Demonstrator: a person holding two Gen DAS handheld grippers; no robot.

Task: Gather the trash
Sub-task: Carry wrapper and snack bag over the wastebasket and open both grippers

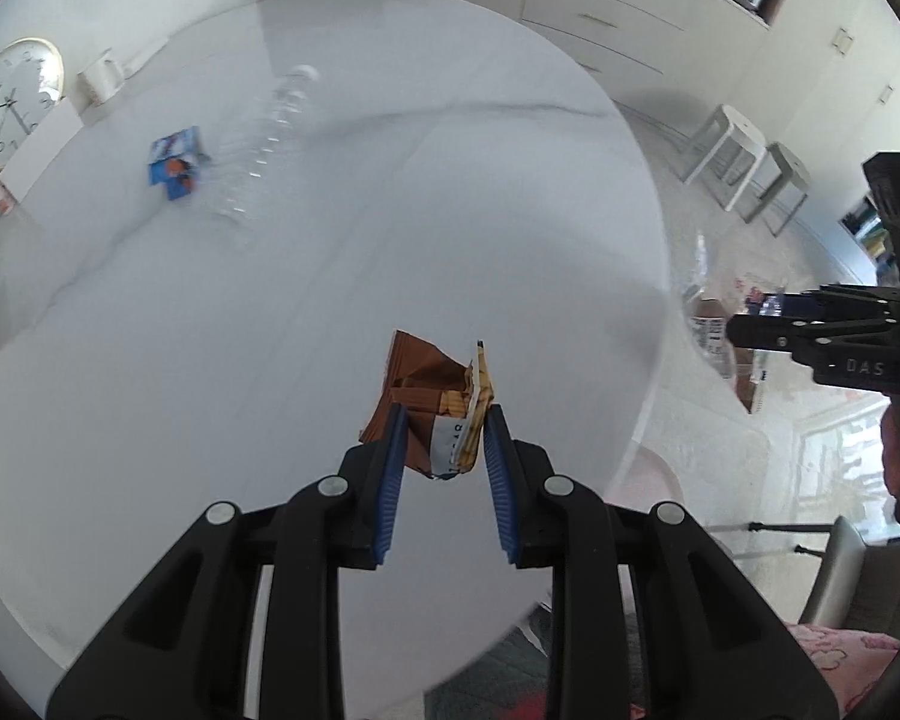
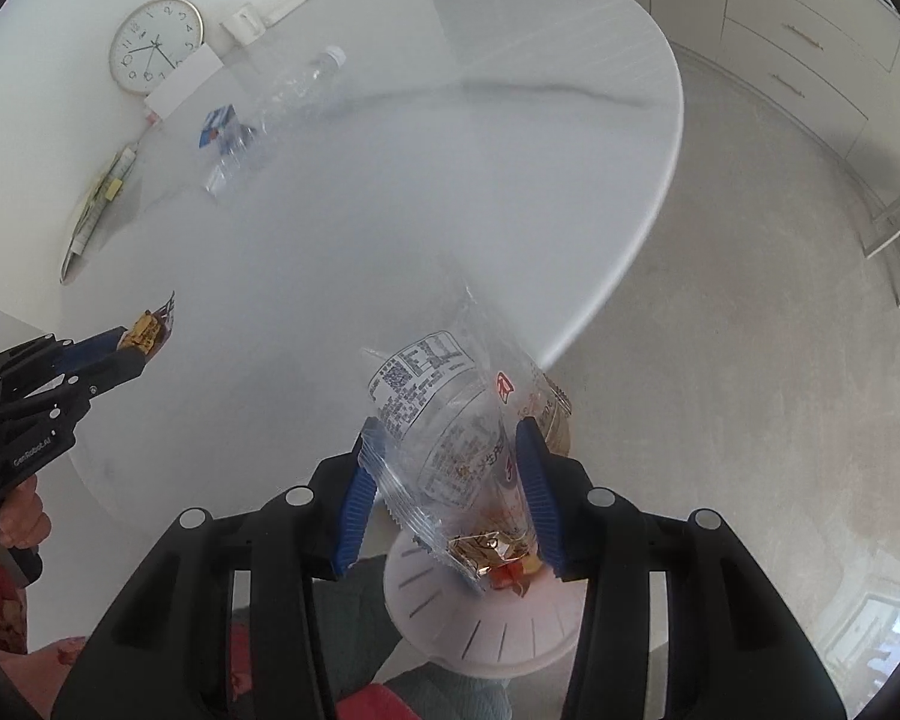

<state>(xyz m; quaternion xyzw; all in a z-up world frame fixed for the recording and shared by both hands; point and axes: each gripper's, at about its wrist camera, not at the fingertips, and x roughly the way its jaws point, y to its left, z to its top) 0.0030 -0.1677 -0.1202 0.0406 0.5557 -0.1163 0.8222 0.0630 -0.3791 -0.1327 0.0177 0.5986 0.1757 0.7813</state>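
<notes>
- The left gripper point(image 1: 441, 432) is closed on a crumpled brown wrapper point(image 1: 429, 390), pinched low between the blue pads point(image 1: 390, 480) so that most of the foil stands free beyond the tips; it is carried clear above the round white table point(image 1: 330, 312), near its near-right edge
- The right gripper point(image 2: 447, 468) is clamped on a clear printed snack bag point(image 2: 444, 420), taken across its middle, presumably so that the loose film cannot slip; crumbs are gathered in its lower corner
- Under the right gripper, just off the near edge of the table, a white slotted bin point(image 2: 486, 624) is seen, so the bag appears to be held over it for dropping
- Both pieces are judged to be on their way to that bin, the wrapper being well apart from it to the left
- Still to be collected on the far left of the table: a clear plastic bottle point(image 1: 264, 144) lying on its side and a blue crumpled packet point(image 1: 177, 162) just beside it
- A wall clock point(image 1: 12, 102) and a white mug point(image 1: 102, 78) stand beyond, at the far left edge, and are judged not to be trash
</notes>
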